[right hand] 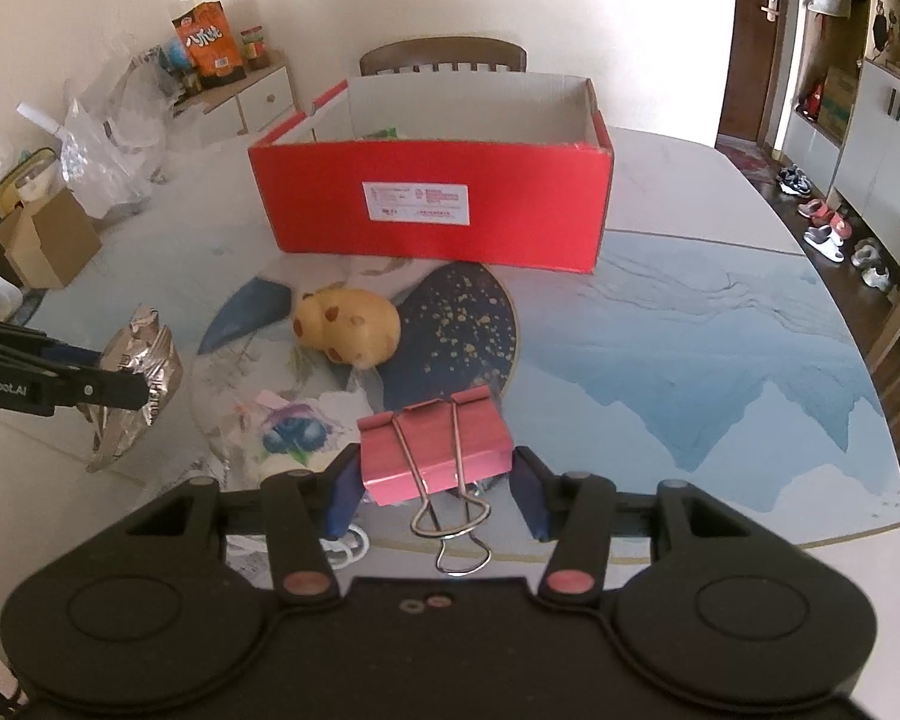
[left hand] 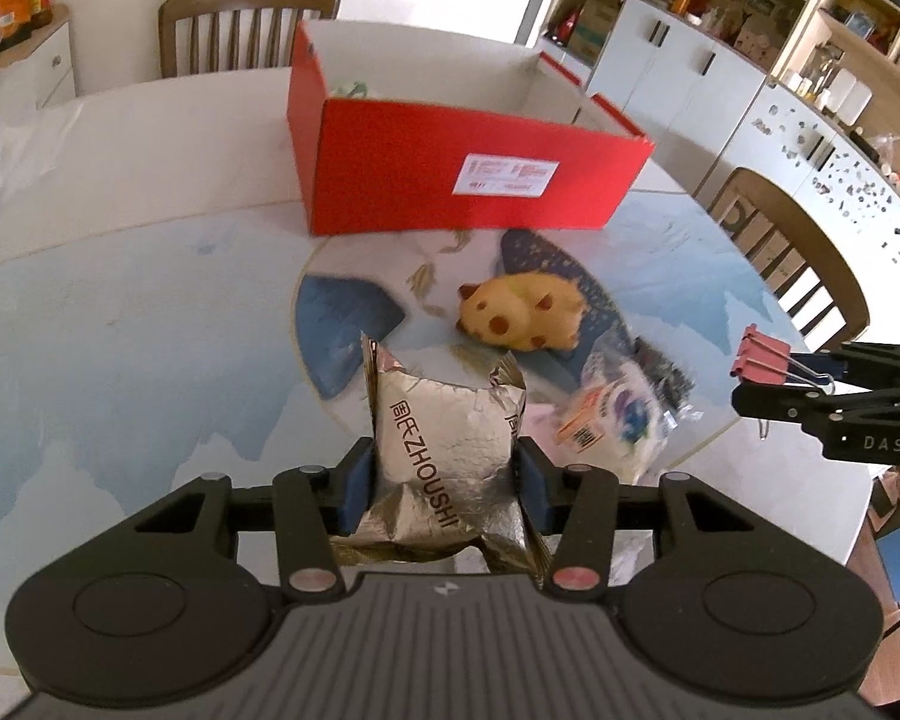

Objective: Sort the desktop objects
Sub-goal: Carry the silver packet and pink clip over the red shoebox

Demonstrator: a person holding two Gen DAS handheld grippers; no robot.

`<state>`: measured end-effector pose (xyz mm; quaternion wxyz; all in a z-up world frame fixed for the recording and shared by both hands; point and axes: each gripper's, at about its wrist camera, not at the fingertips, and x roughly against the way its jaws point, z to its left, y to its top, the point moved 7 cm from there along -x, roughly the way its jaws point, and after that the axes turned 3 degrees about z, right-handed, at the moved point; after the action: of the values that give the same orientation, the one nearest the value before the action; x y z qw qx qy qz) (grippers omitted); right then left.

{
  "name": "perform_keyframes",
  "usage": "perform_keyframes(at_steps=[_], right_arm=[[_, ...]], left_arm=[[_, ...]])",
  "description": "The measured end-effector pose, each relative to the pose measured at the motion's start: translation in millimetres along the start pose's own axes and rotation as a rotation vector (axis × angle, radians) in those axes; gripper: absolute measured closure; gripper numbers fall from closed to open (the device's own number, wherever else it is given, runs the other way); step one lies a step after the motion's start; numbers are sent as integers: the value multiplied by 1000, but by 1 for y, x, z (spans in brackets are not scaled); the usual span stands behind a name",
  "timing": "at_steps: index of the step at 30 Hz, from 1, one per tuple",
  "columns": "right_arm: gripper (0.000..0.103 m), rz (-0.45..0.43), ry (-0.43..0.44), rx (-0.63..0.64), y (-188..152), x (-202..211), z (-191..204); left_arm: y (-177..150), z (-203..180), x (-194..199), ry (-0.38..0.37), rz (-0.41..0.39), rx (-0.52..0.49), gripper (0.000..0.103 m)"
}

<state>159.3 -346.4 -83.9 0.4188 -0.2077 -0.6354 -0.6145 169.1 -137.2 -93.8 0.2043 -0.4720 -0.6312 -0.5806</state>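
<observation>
My left gripper (left hand: 444,474) is shut on a silver foil snack packet (left hand: 444,450) and holds it above the table; the packet also shows in the right wrist view (right hand: 141,372). My right gripper (right hand: 435,480) is shut on a pink binder clip (right hand: 435,447), seen from the side in the left wrist view (left hand: 762,354). An open red cardboard box (right hand: 438,204) stands on the table beyond both grippers, with something green inside. A yellow spotted plush toy (right hand: 348,330) and a clear wrapped packet (right hand: 288,432) lie between the grippers and the box.
The round table (right hand: 690,324) has a blue mountain pattern. Wooden chairs (left hand: 246,24) stand behind and to the right. Plastic bags and a small brown carton (right hand: 48,240) sit at the table's left. Cabinets line the right wall.
</observation>
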Motion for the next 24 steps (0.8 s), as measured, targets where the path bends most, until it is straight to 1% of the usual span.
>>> perform_keyframes(at_steps=[5, 10, 18, 24], right_arm=[[51, -2, 9, 14, 16, 8, -2], [51, -12, 34, 22, 41, 15, -9], [51, -44, 84, 17, 95, 18, -26], [51, -78, 97, 70, 141, 12, -36]], left_arm=[[15, -12, 7, -12, -22, -24, 55], [35, -24, 10, -19, -40, -50, 55], [77, -37, 7, -6, -74, -80, 55], [119, -44, 3, 24, -112, -92, 55]])
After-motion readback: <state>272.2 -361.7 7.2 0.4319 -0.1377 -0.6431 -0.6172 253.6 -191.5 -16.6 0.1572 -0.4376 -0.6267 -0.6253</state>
